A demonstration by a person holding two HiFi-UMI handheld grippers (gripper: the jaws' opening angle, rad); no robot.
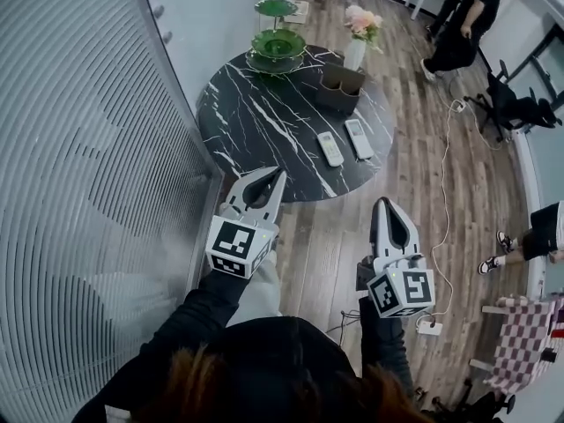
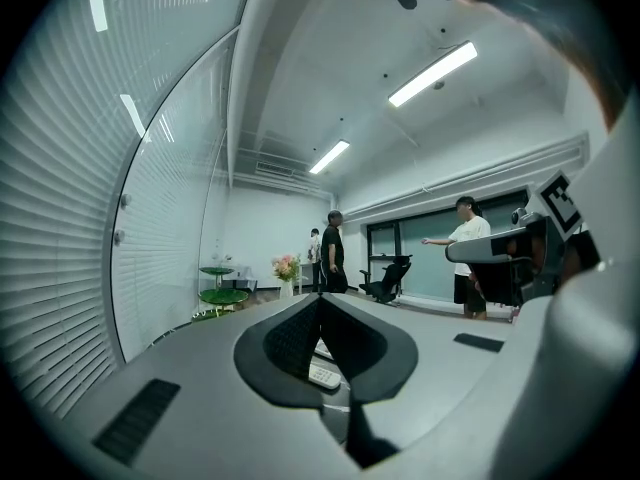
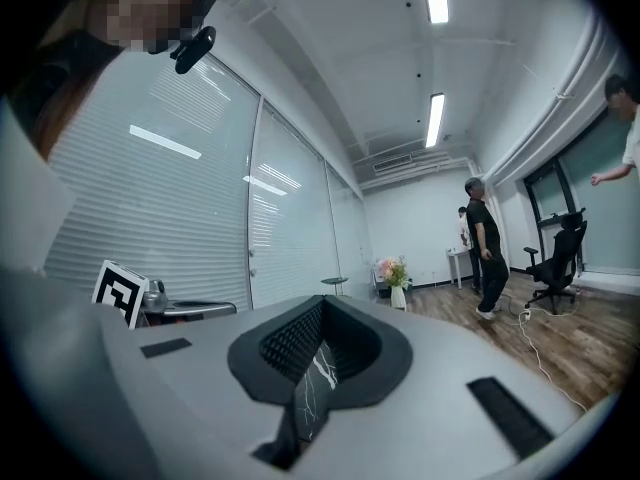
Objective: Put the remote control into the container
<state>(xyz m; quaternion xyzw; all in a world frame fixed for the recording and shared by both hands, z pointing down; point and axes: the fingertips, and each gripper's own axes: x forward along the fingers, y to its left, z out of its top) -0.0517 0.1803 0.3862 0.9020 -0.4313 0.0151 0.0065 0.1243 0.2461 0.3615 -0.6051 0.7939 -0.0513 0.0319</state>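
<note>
Two white remote controls [image 1: 330,149] [image 1: 359,138] lie side by side on the near right part of a round black marble table [image 1: 264,113]. A dark brown container [image 1: 339,86] stands further back on the table. My left gripper [image 1: 278,179] hovers over the table's near edge, shut and empty. My right gripper [image 1: 386,203] hangs shut over the wooden floor, short of the table, holding nothing. In the left gripper view one remote [image 2: 323,373] shows through the hollow below the closed tips [image 2: 320,300]. The right gripper view shows marble [image 3: 318,368] below its closed tips [image 3: 322,303].
A green tiered stand [image 1: 278,42] and a vase of flowers [image 1: 357,38] stand at the table's back. A glass wall with blinds [image 1: 88,192] runs along the left. A person in black [image 1: 467,16], an office chair [image 1: 511,108] and a floor power strip [image 1: 430,327] are on the right.
</note>
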